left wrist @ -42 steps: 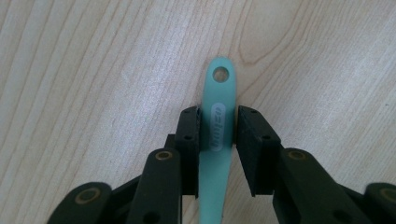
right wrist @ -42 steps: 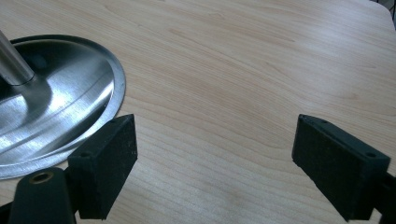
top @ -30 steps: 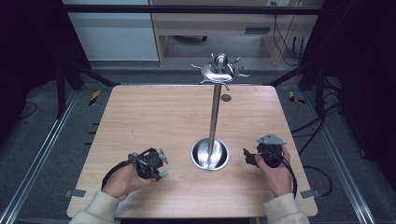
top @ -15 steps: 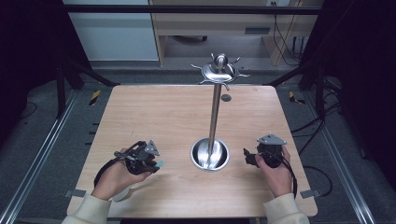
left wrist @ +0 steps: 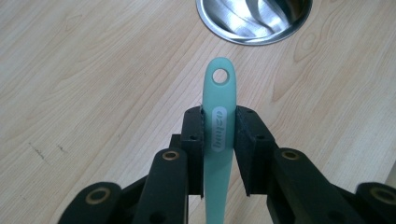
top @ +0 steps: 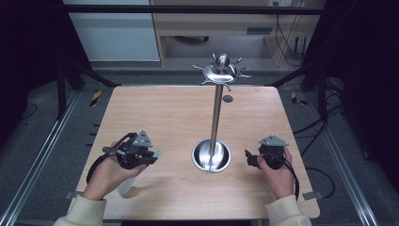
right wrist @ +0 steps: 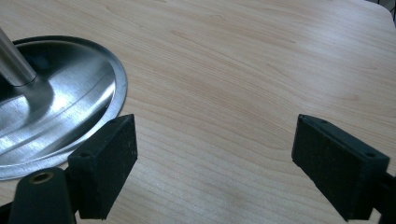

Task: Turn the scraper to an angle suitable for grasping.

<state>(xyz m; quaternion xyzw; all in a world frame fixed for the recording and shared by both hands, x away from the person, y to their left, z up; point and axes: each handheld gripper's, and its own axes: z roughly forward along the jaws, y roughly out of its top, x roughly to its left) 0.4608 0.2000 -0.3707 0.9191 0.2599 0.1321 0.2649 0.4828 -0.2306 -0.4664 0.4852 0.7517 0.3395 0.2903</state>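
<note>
Item: mint-green utensil handle with hanging hole, pinched in the left claw at lower centre of the left gripper view; probably light, slightly flexible silicone, best held mid-handle. Right claw spread empty over the worktop, beside the steel hook stand at centre frame.

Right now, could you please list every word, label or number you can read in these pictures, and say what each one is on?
"oolong" or similar, white lettering in a pale oval on the teal handle clamped between the left gripper jaws; the letters are stylised, so the exact spelling is uncertain.
The metal stand and wooden table carry no readable text.
</note>
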